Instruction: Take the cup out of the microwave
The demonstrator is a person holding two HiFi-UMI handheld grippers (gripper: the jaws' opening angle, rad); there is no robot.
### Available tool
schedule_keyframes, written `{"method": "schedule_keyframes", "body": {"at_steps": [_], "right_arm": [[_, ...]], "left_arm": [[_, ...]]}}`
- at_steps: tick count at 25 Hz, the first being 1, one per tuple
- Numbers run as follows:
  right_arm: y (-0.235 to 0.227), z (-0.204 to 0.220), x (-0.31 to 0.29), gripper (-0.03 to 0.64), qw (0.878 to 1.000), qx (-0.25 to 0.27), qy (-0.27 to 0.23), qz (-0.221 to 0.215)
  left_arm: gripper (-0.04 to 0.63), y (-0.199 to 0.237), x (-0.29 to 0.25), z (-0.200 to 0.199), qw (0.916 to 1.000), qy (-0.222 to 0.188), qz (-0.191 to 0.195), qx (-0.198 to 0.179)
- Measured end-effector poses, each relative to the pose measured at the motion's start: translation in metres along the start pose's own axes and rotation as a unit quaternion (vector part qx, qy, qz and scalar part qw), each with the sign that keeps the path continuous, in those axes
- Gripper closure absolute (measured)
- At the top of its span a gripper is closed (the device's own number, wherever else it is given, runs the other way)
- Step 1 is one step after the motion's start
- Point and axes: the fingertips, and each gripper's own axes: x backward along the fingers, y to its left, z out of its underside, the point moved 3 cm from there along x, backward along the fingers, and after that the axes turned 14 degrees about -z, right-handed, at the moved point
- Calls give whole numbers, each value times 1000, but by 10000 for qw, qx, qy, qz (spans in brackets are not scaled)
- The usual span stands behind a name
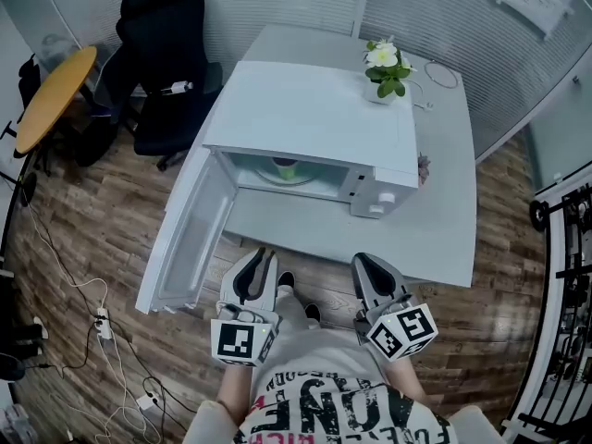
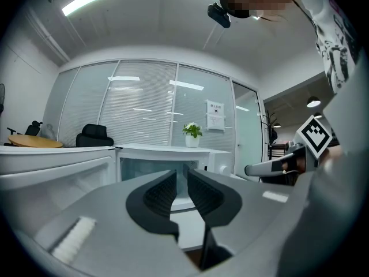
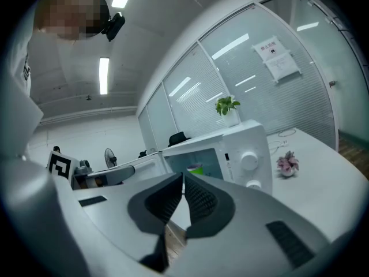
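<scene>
The green cup (image 1: pixel 286 167) sits inside the microwave (image 1: pixel 305 109). It stands on the round plate in there, toward the back. Nothing touches it. The right gripper view shows the cup (image 3: pixel 195 169) through the open front too.

The microwave is white and stands on a white table (image 1: pixel 444 220). Its door (image 1: pixel 190 234) is swung wide open to the left. A small plant in a white pot (image 1: pixel 386 67) sits on top of the microwave. A little pink flower (image 3: pixel 286 163) rests on the table just beside the microwave's knobs.

The left gripper (image 1: pixel 260 259) is held in front of the table, well apart from the microwave. Its jaws are a little apart, and nothing is between them. They point at the open microwave.

The right gripper (image 1: pixel 365 263) is next to it, also well back from the table. Its jaw tips meet, and it holds nothing.

A black chair (image 1: pixel 162 63) and a round wooden table (image 1: pixel 55 95) stand off to the left on the wood floor.
</scene>
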Motion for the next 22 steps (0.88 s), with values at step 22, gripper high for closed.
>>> {"method": "schedule_keyframes", "body": {"at_steps": [22], "right_arm": [[-54, -27, -103, 595, 9973, -77, -93, 731]], "left_arm": [[525, 66, -138, -11, 9968, 40, 792, -101]]}}
